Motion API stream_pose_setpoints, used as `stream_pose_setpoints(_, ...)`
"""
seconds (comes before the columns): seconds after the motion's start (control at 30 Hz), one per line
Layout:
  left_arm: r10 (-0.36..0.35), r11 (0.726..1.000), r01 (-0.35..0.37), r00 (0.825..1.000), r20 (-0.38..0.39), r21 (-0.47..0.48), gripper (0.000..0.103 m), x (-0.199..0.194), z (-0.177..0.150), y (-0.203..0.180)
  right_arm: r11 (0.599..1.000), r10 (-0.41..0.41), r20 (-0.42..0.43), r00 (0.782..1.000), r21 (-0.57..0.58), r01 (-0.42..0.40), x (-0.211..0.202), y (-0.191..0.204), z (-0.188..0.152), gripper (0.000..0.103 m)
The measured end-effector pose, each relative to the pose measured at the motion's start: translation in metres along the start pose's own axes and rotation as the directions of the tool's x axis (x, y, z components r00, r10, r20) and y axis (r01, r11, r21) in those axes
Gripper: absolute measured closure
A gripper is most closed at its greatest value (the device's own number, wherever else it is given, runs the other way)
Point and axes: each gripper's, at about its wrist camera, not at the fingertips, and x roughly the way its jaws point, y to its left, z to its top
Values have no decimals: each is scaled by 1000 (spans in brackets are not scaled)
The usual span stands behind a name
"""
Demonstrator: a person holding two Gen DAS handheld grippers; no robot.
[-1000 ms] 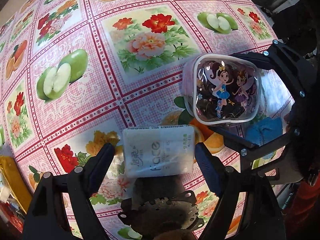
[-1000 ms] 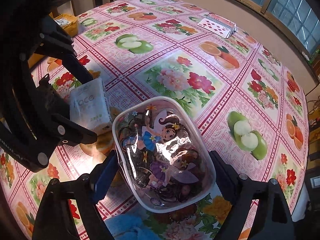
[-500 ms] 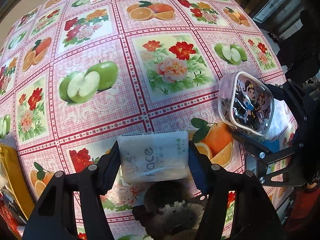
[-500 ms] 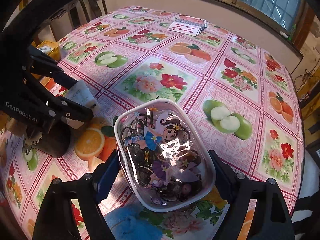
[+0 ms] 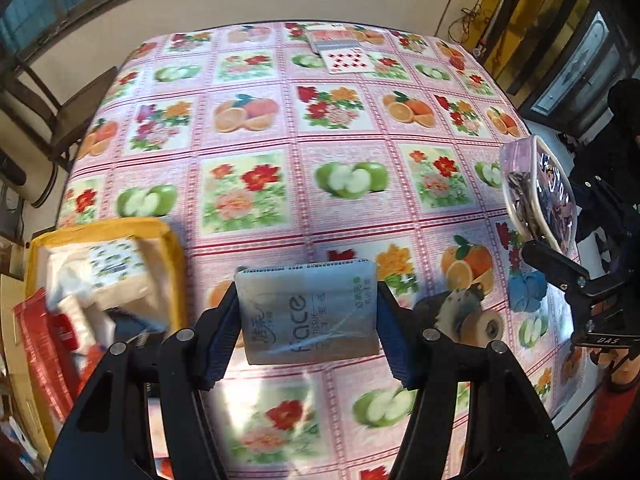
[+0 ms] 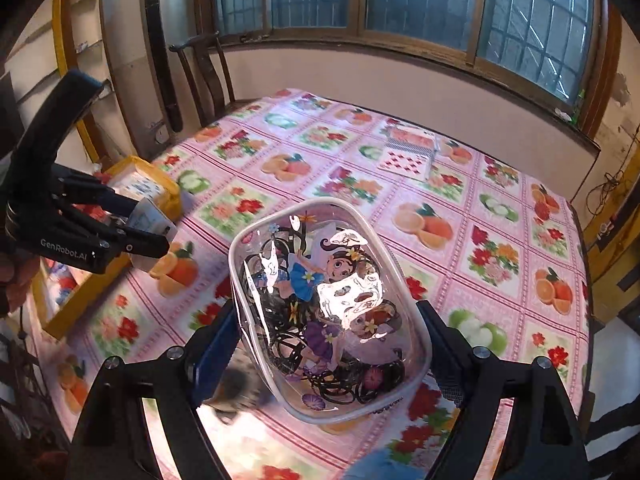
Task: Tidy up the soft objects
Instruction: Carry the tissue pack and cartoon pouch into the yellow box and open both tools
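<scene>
Left gripper (image 5: 308, 320) clamped on "face" tissue pack (image 5: 310, 312); right gripper (image 6: 328, 344) clamped on fairy-print pouch (image 6: 328, 308).

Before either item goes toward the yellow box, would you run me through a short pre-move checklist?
1. Left gripper clamps the tissue pack on both sides: ok.
2. Right gripper clamps the clear cartoon pouch: ok.
3. Both items lifted clear of the tablecloth: ok.
4. Yellow box within view, to the left gripper's left: ok.
5. Free space in the box: cannot tell, it already holds packets.
6. Blue soft item left on the table: not ok, still to be sorted.
</scene>
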Motion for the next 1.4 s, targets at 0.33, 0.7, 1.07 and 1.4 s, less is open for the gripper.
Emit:
stream_pose_setpoints(0.33,192,969,-176,978,78,-173,41,-49,-93,131,977,213,2,977,-34,-212,30,175,60,17)
stream_pose_setpoints(0.7,254,935,-208,958,134,-287,41,-39,-159,176,970,242,-67,968,13,-242,113,304,86,17)
stream_pose_setpoints(1.07,333,916,-267,922,197,-300,27,-24,-184,174,984,174,-109,979,59,-168,152,320,82,15)
stream_pose_setpoints(1.4,420,874,-306,866,270,-377,23,-35,-201,176,986,163,50,985,22,-164,110,317,60,15)
